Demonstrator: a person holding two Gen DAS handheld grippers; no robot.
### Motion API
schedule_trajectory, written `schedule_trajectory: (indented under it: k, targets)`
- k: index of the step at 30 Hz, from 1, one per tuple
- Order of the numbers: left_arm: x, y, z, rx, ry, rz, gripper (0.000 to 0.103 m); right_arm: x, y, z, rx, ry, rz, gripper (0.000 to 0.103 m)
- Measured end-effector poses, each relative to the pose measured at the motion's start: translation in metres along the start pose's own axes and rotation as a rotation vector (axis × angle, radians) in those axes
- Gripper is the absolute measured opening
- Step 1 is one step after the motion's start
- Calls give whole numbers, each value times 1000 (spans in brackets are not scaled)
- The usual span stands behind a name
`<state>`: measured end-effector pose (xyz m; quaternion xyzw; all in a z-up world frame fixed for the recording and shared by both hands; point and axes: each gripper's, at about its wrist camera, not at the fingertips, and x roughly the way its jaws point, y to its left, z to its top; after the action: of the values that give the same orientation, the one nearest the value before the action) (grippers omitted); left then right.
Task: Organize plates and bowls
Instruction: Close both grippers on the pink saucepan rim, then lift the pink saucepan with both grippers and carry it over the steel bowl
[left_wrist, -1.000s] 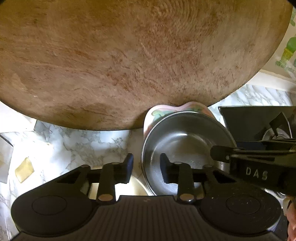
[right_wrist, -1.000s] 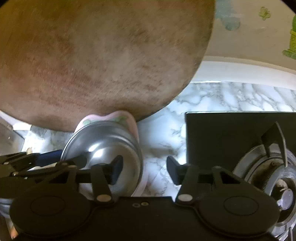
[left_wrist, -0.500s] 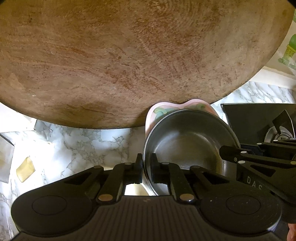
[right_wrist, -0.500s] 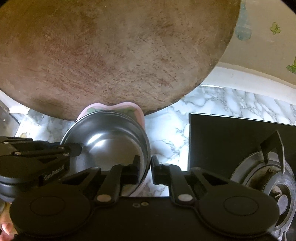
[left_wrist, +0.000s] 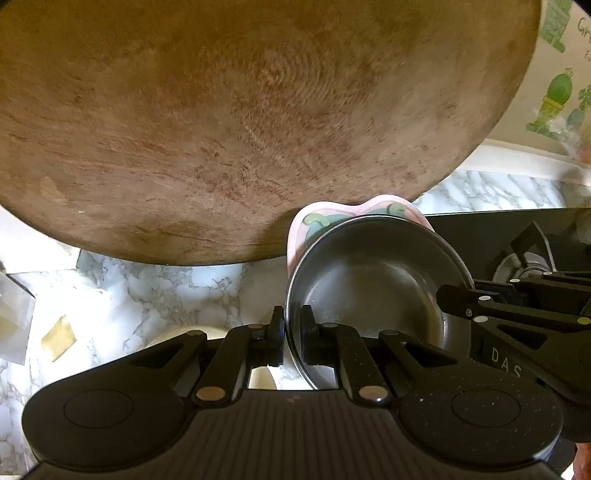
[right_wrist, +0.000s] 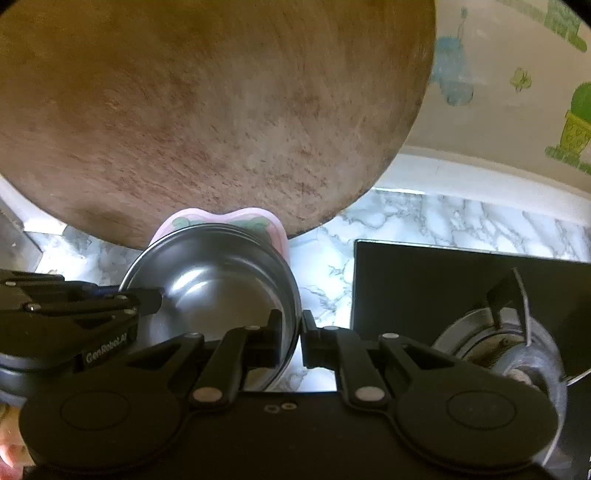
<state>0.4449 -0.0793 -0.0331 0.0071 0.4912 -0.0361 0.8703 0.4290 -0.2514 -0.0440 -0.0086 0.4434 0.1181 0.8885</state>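
1. We had both grippers on one steel bowl (left_wrist: 373, 291): our left gripper (left_wrist: 291, 339) was pinched on its left rim, one finger inside the wall and one outside, and our right gripper (right_wrist: 291, 339) was pinched the same way on its right rim.
2. The steel bowl sat nested in, or just in front of, a pink dish (left_wrist: 354, 212) with a green pattern; only the dish's far edge showed, so we could not tell whether the two were touching.
3. Both stood on the marble counter (left_wrist: 162, 291), toward its back, between a large round wooden board (left_wrist: 240, 122) leaning behind them and the black stove (right_wrist: 461, 288) on the right.
4. We judged the task to be in its early or middle part: one bowl was gripped and ready to be lifted or shifted, and nothing in view showed a finished stack.
5. A pale rounded rim (left_wrist: 192, 332) sat on the counter just under our left gripper; we could not say whether it was another plate.
6. The counter was white-grey marble with a small yellowish scrap (left_wrist: 59, 338) near its left edge.
7. Behind ran a white ledge, and above it a wall with green cactus stickers (right_wrist: 576, 122); the stove's burner (right_wrist: 506, 350) lay at the right.
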Motion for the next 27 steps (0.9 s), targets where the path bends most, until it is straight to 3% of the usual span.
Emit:
schedule_trajectory:
  k: [11,27]
  targets:
    - [-65,12,-23,-26,-32,-1,7,-56,25,-9,-51,-36,-2,12]
    - [-179,84,-109,-117,-94,53,7,-145,131,-59,-183,-98,49,12]
